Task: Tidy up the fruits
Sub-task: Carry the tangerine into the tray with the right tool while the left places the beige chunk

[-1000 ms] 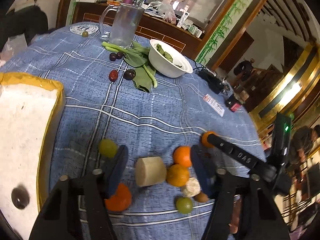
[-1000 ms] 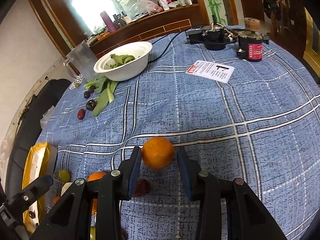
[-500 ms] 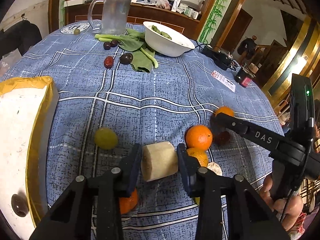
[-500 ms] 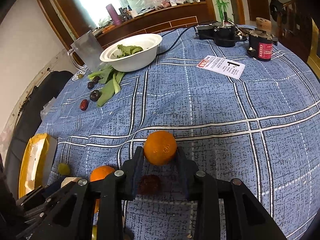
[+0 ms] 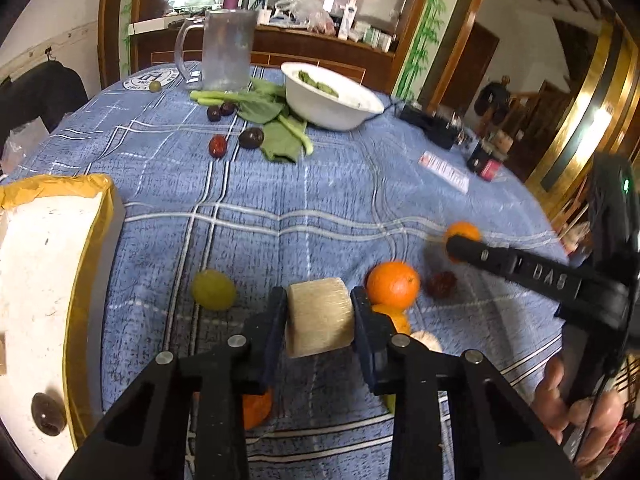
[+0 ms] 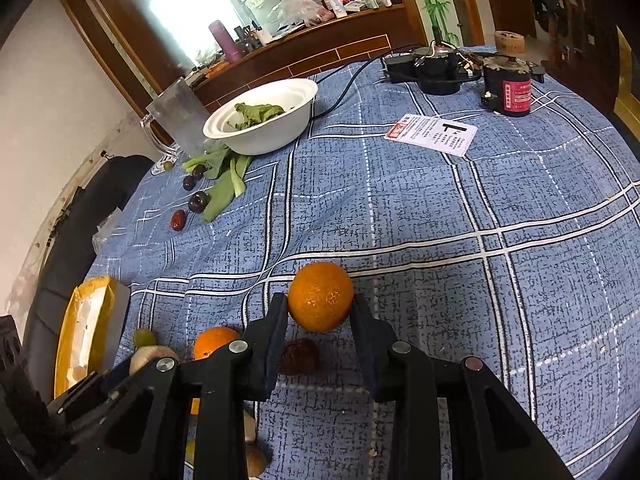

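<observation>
A bowl (image 5: 332,100) is seen on the table (image 5: 320,200) at the top middle of the left wrist view, with a jug (image 5: 224,54) to its left. Leaves (image 5: 276,136) are laid just below the bowl. A tray (image 5: 44,280) is placed at the left edge. A card (image 5: 444,166) is found at the right.

Left gripper (image 5: 320,312): jaws closed on a pale cylinder-shaped piece, held low over the surface.
Right gripper (image 6: 320,312): jaws clamped on an orange, tips angled down.
Right hand (image 5: 576,404): fingers wrapped around the gripper's handle.
</observation>
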Tool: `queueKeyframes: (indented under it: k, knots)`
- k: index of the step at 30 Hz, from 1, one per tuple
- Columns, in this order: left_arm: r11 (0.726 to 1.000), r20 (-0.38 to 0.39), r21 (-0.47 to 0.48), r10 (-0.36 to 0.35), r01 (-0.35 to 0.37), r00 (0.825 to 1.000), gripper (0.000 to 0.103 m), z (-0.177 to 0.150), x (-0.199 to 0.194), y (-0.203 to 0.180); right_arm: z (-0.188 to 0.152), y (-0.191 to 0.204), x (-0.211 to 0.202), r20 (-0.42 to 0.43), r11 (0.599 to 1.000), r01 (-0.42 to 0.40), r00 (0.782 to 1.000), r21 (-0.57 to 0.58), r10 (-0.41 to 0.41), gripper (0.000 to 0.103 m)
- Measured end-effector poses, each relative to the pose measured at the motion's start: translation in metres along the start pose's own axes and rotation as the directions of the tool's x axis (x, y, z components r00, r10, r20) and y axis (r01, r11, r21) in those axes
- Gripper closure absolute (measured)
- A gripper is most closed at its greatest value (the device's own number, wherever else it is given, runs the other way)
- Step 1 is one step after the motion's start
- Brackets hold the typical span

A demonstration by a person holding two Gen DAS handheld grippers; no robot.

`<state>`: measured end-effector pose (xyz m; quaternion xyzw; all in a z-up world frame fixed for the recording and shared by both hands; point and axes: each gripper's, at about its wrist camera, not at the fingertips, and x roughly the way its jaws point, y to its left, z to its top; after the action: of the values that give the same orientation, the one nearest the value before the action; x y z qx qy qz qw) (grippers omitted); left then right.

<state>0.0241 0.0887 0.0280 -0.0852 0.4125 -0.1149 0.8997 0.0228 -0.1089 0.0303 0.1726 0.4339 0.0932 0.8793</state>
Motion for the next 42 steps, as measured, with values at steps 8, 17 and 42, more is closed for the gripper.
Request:
queueKeyframes:
  k: [8,17,42]
  knots:
    - [0.997,0.049,-0.042,-0.067,0.069,0.997,0.072,0.004,-0.013,0.006,-0.022,0.021,-0.045,0.022,1.0,-0.032,0.999,0.0,0.032,0.069]
    - [0.981,0.122,-0.148,-0.106,0.124,0.987,0.072,-0.025,-0.102,0.053,-0.068,0.088,-0.093,0.015,0.987,-0.087,0.996,-0.137,0.09,0.068]
    - [0.901,0.069,-0.38,0.254,-0.21,0.965,0.071,-0.089,-0.151,0.198,-0.126,0.301,0.029,-0.196,0.885,-0.157,0.978,-0.438,0.077,0.067]
